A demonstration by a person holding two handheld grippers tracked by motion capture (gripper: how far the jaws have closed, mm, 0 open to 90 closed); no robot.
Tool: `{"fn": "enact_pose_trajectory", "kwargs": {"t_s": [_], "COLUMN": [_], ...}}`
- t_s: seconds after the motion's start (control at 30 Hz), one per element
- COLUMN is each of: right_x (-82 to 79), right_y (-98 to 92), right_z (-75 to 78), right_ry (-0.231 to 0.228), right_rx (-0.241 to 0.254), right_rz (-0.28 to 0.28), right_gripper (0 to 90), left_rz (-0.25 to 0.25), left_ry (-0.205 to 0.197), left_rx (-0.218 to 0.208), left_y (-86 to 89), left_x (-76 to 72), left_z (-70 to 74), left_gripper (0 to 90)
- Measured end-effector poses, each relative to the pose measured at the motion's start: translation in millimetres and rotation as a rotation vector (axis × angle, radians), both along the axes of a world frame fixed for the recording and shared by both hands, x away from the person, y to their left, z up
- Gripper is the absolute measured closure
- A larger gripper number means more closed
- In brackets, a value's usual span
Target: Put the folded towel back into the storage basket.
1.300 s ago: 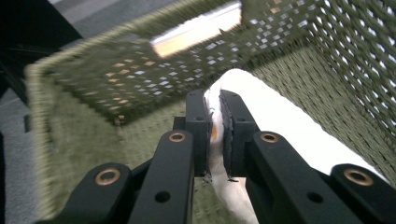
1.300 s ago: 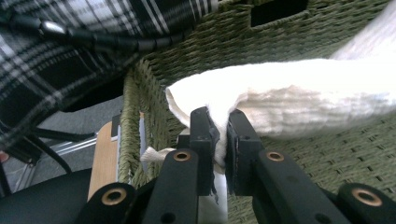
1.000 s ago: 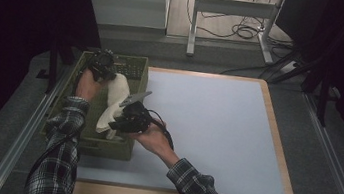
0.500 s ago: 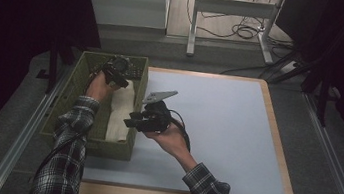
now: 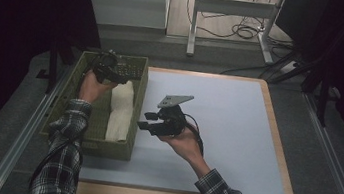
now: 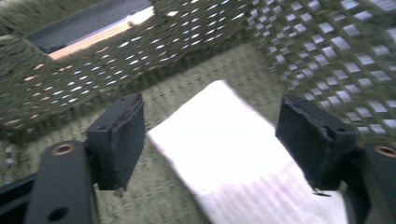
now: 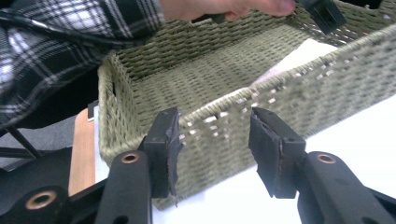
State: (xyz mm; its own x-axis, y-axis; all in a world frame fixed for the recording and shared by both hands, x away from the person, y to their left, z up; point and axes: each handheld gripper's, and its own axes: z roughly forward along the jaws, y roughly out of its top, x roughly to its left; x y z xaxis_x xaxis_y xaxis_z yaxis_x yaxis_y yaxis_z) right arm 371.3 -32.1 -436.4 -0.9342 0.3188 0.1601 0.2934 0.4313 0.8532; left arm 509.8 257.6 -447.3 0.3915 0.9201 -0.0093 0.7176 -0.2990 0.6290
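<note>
Since the folded white cloth (image 5: pixel 120 113) now lies flat in the green woven basket (image 5: pixel 128 146) at the desk's (image 5: pixel 235 135) nine o'clock, the left claw (image 6: pixel 210 140), hovering above it, has just been opening, nothing pinched. A second ago both claws gripped the cloth. The right claw (image 5: pixel 148 125) has drawn back toward three o'clock over the desk, its jaws parting, empty.

Towel (image 5: pixel 120 113) in basket (image 5: pixel 135 110), table's (image 5: pixel 235 135) left
</note>
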Motion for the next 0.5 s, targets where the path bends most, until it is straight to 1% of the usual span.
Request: {"fn": "enact_pose_trajectory", "kwargs": {"t_s": [0.07,0.13,0.23,0.3,0.4,0.5], "right_x": [-1.0,-2.5,-5.1,-6.4,-8.0,-9.6], "right_y": [-4.5,-9.2,-16.0,-20.7,-28.6,-36.8], "right_z": [-1.8,-3.4,-5.6,-7.3,-10.1,-13.5], "right_ry": [-0.007,-0.015,-0.03,-0.039,-0.046,-0.051], "right_rx": [-0.01,-0.019,-0.04,-0.047,-0.059,-0.077], "right_rz": [-0.006,-0.011,-0.021,-0.029,-0.041,-0.059], "right_gripper": [48.8,46.1,40.8,37.4,33.2,29.4], "left_rz": [-0.007,-0.018,-0.027,-0.038,-0.047,-0.073], "left_ry": [-0.004,-0.008,-0.024,-0.034,-0.041,-0.051], "left_rx": [-0.032,-0.04,-0.065,-0.088,-0.113,-0.13], "left_y": [-0.5,-2.0,-4.9,-6.4,-10.1,-17.4], "left_x": [-4.0,-9.2,-18.6,-25.2,-34.8,-46.2], "left_z": [2.8,6.4,12.2,16.2,19.8,21.0], "left_gripper": [20.6,18.0,15.4,14.2,11.8,9.6]}}
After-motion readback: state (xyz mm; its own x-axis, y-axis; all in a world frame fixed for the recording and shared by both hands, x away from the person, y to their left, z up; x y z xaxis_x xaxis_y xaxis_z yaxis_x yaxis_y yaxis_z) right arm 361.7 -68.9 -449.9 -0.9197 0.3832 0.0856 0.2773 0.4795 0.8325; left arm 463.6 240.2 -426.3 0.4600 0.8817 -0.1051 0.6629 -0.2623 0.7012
